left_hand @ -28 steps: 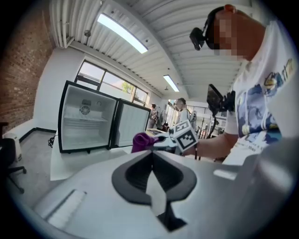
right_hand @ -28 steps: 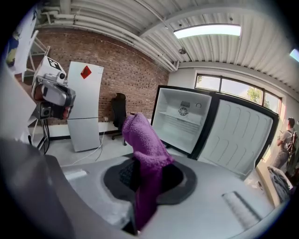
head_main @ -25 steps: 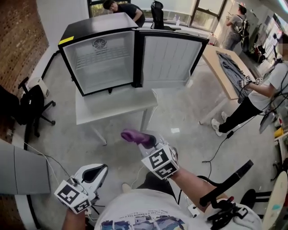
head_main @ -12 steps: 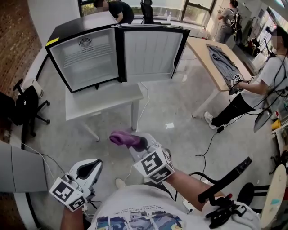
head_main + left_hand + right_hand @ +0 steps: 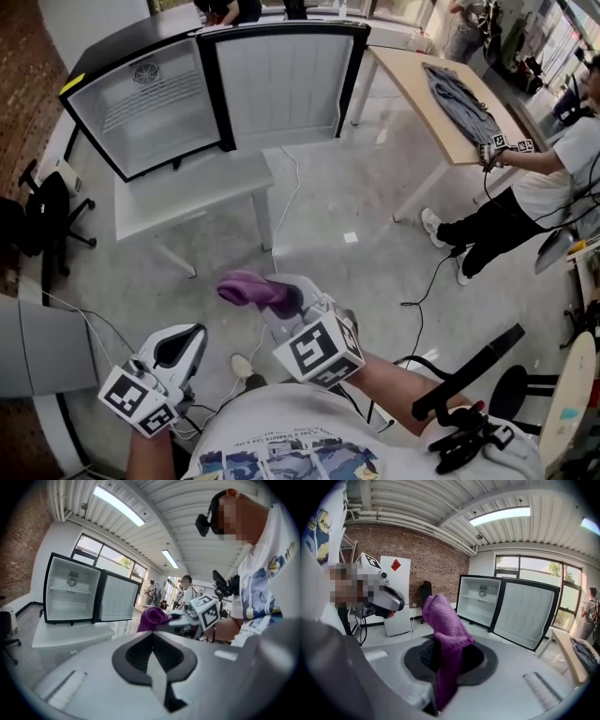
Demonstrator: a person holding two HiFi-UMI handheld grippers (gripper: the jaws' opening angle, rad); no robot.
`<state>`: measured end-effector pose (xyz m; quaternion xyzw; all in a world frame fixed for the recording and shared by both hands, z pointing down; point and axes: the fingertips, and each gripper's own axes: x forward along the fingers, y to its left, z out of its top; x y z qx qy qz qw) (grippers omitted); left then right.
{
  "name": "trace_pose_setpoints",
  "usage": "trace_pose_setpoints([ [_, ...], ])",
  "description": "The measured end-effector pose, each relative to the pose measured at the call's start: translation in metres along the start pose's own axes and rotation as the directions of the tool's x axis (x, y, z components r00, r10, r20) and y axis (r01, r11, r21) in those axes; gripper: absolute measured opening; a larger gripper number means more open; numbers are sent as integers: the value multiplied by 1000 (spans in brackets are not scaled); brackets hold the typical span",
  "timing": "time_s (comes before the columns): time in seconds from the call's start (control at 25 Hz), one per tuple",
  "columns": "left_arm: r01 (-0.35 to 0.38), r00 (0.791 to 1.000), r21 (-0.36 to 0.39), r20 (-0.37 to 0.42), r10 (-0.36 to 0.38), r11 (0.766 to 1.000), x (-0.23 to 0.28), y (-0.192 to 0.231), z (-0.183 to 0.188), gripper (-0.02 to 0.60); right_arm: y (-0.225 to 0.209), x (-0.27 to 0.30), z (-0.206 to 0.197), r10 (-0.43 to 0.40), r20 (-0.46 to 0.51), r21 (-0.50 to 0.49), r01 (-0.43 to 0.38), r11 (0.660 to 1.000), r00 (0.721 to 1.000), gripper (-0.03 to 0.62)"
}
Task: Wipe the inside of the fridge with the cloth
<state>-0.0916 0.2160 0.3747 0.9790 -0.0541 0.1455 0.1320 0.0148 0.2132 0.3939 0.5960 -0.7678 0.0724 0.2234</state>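
Bright, even light from ceiling strip lights (image 5: 501, 515) and far windows (image 5: 525, 566) casts only soft shadows, both gripper views bulge toward dark vignetted edges, and the left gripper (image 5: 152, 633) looks blurred up close while the cloth (image 5: 443, 620) is sharp.

Non-task stuff: white worktop (image 5: 187, 192) upper left on concrete floor (image 5: 366, 178). Wooden worktop (image 5: 422, 84) upper right, grey garment (image 5: 461, 98) spread on it. Person (image 5: 548, 187) in white top and black trousers stands at its near end. Black office chair (image 5: 42, 220) at left by brick wall (image 5: 23, 56). White cable (image 5: 286, 202) and black cable (image 5: 427, 286) trail on the floor.
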Motion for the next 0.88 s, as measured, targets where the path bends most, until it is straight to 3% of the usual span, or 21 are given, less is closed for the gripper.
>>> trace_pose_setpoints([
  [0.44, -19, 1000, -2, -8, 19, 1000, -10, 3, -4, 6, 12, 8, 5, 33, 8, -12, -33, 999, 999, 52],
  [0.88, -36, 999, -31, 12, 37, 999, -41, 43, -5, 6, 42, 49, 32, 73, -6, -37, -73, 997, 997, 52],
])
